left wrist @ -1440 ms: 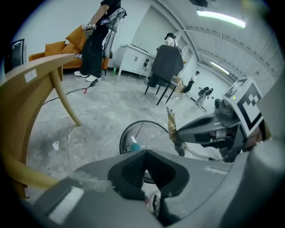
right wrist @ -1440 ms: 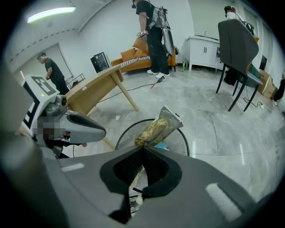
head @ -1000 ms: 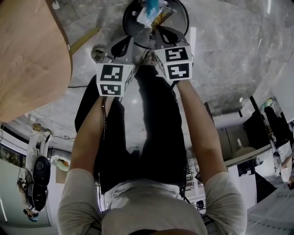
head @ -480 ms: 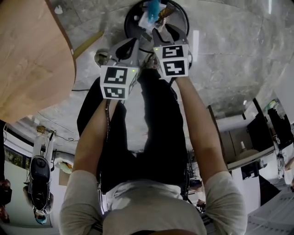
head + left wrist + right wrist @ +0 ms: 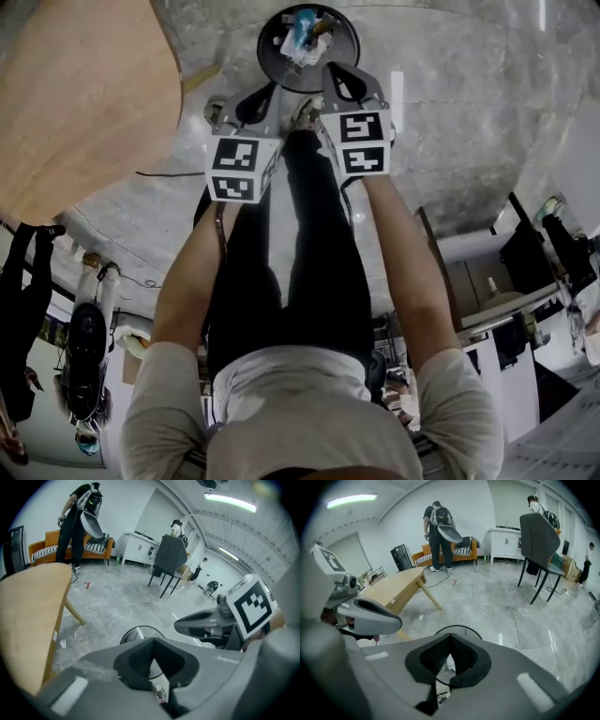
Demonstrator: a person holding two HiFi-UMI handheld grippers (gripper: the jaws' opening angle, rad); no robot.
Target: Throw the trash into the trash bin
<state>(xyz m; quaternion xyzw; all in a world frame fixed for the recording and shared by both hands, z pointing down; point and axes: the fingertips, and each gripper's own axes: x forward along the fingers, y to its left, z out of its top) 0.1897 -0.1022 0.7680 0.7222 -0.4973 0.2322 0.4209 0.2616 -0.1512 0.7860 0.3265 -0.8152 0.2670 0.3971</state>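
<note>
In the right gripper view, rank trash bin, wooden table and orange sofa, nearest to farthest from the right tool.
1. Trash bin, on the floor just beyond the right tool, whose jaws have just closed on nothing.
2. Wooden table, to the left.
3. Orange sofa, against the far wall.

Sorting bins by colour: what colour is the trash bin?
Black trash bin, clearest in the head view.

L hand-held gripper [image 5: 153, 642] jaws together, bin [image 5: 138, 628] below, table [image 5: 28, 611] L
</note>
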